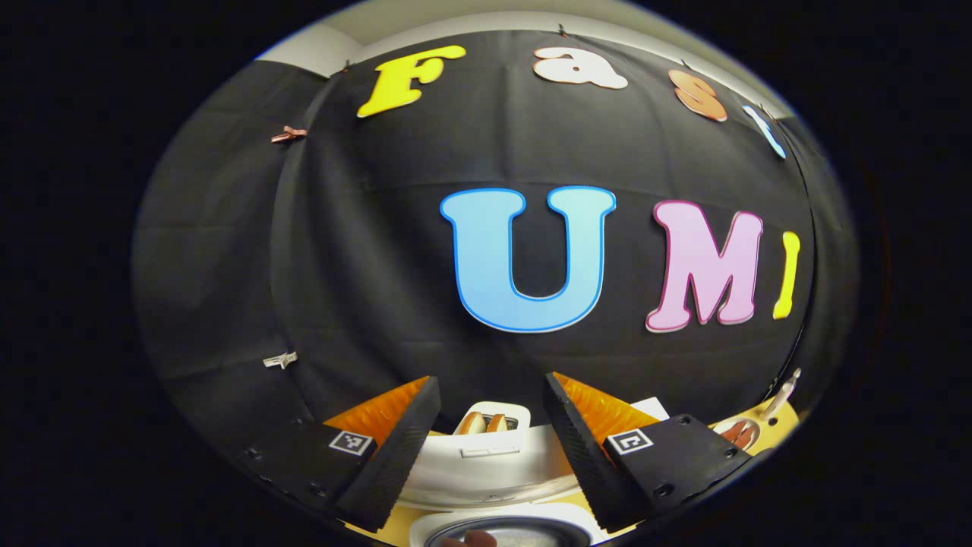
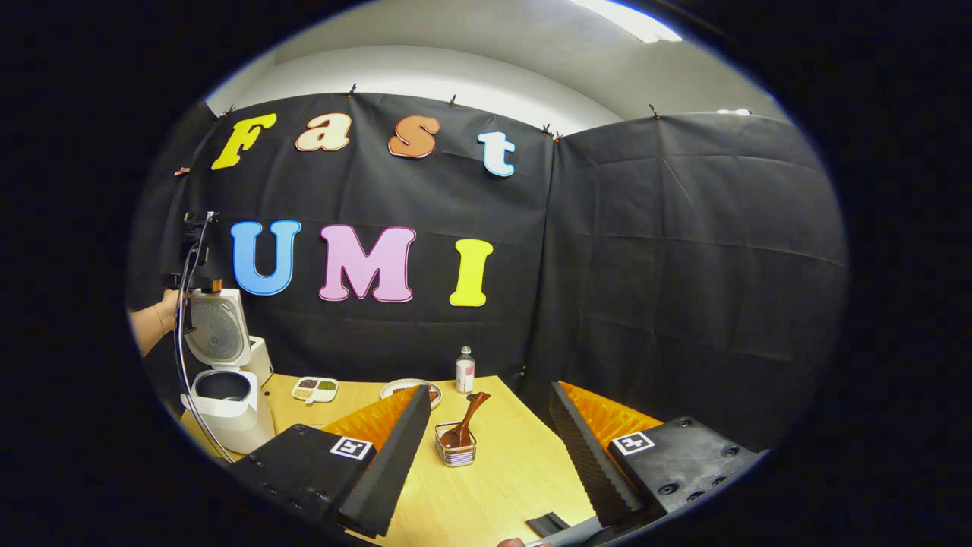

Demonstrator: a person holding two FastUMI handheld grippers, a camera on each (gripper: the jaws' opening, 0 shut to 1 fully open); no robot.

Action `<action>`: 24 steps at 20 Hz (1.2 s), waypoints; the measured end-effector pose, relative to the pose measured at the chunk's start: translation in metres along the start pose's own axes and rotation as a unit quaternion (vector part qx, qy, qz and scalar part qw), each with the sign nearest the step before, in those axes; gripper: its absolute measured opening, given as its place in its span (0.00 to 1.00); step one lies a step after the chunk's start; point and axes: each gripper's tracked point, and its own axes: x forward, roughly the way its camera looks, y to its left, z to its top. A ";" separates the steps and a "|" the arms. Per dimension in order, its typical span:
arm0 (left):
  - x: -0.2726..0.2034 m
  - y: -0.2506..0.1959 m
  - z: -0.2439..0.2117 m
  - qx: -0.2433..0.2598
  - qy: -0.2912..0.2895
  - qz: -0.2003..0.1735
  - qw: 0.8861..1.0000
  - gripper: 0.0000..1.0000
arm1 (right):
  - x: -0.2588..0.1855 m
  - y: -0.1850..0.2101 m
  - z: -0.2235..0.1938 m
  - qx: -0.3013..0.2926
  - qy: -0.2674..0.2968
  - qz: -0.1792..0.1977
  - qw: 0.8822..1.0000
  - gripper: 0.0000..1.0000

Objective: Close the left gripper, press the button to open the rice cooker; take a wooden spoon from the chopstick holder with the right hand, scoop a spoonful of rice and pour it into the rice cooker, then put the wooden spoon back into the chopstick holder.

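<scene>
The right gripper (image 2: 486, 448) has its fingers spread wide with nothing between them, held above the wooden table (image 2: 516, 471) and aimed at the chopstick holder (image 2: 456, 454), a small clear container standing near the middle of the tabletop. The wooden spoon (image 2: 465, 424) stands in it bowl down, its handle leaning up and to the right, so the handle is free to be taken from above; this looks like the approach to the pick, with the wide spread leaving room to straddle the handle. Beyond the holder are a small bottle (image 2: 465, 371), a round plate (image 2: 406, 389) and a divided dish (image 2: 315, 389) of grains, any of which may hold the rice, though I cannot tell which. At the table's far left the rice cooker (image 2: 228, 414) stands with its lid (image 2: 219, 330) raised, so the button step appears done. A hand (image 2: 156, 323) holds the other gripper up behind that lid. In the left gripper view, the left gripper (image 1: 492, 448) is likewise parted and empty, hovering over the cooker's white body (image 1: 486, 463), the inner pot's rim (image 1: 509, 528) just below.
</scene>
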 end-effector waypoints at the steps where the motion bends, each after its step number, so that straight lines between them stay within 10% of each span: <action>1: -0.005 -0.001 -0.003 0.004 0.004 0.001 1.000 0.96 | 0.001 0.003 -0.001 0.000 0.001 0.002 1.000 0.98; 24: -0.177 -0.031 -0.171 -0.018 0.099 0.040 0.994 0.95 | 0.027 0.019 0.001 0.003 0.020 0.111 0.994 1.00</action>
